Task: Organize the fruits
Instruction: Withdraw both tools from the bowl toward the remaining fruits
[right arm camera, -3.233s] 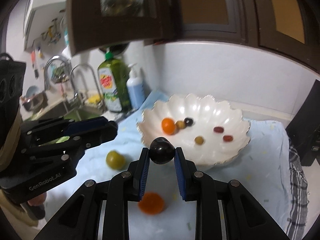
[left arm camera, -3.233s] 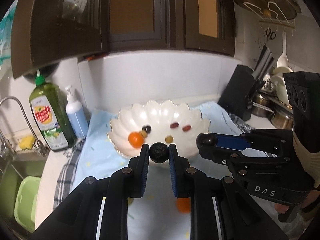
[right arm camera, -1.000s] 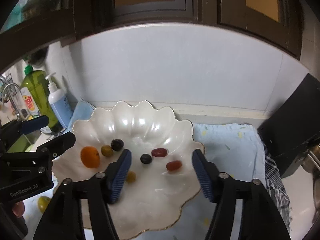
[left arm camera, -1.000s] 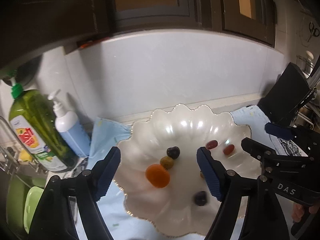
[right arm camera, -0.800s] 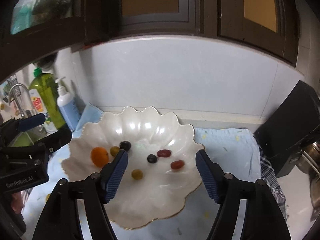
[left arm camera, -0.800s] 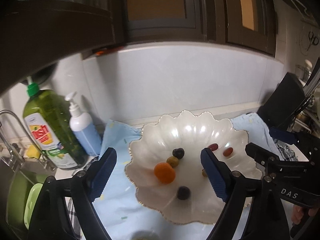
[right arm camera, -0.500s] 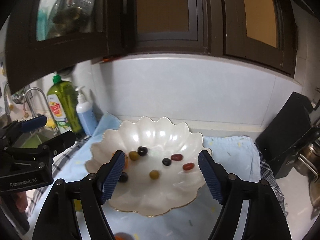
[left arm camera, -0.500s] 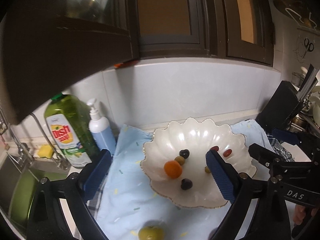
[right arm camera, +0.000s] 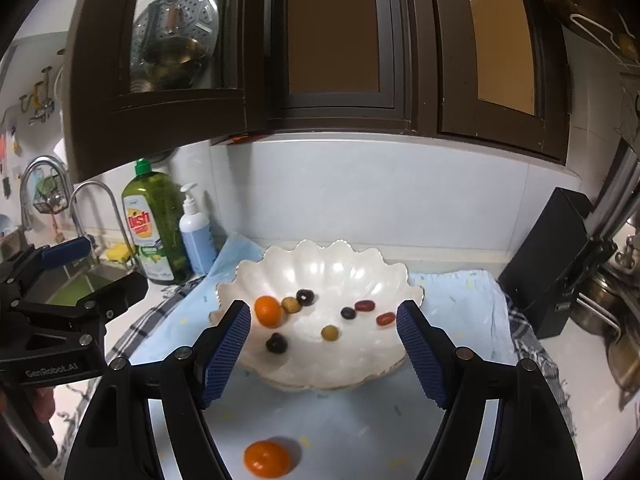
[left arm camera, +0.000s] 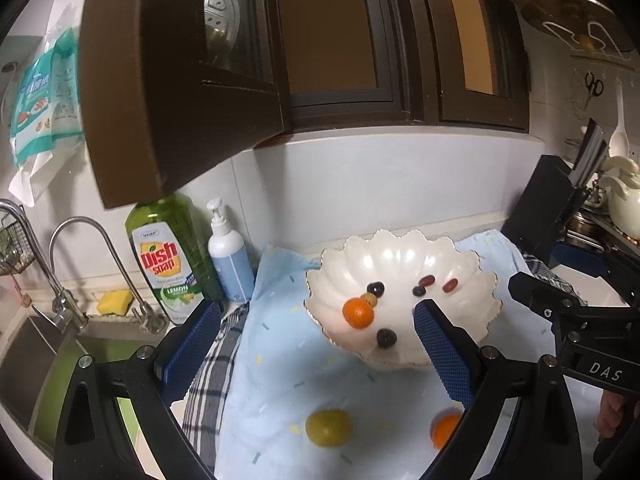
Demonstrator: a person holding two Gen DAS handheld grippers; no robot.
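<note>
Bowl: white scalloped bowl [right arm camera: 320, 268] on light blue cloth [right arm camera: 352, 432], centre of counter.
In bowl: orange [right arm camera: 268, 311] at left, olive-green fruit [right arm camera: 290, 304] touching it, dark round fruit [right arm camera: 305, 297] just right of that, two red oblong fruits [right arm camera: 364, 305] at right, dark grape [right arm camera: 348, 313], yellowish grape [right arm camera: 330, 333], dark plum [right arm camera: 276, 343] near the front.
On cloth: second orange [right arm camera: 267, 458] near side, green fruit [left arm camera: 329, 427] to its left, both apart from bowl.
Left gripper [left arm camera: 316, 354]: jaws spread wide, holding nothing.
Right gripper [right arm camera: 323, 350]: jaws wide apart, nothing held.
Background: dish soap bottle [right arm camera: 154, 222], blue pump bottle [right arm camera: 195, 236], faucet [left arm camera: 92, 268] far left; black block [right arm camera: 554, 272] right, possibly a knife block.
</note>
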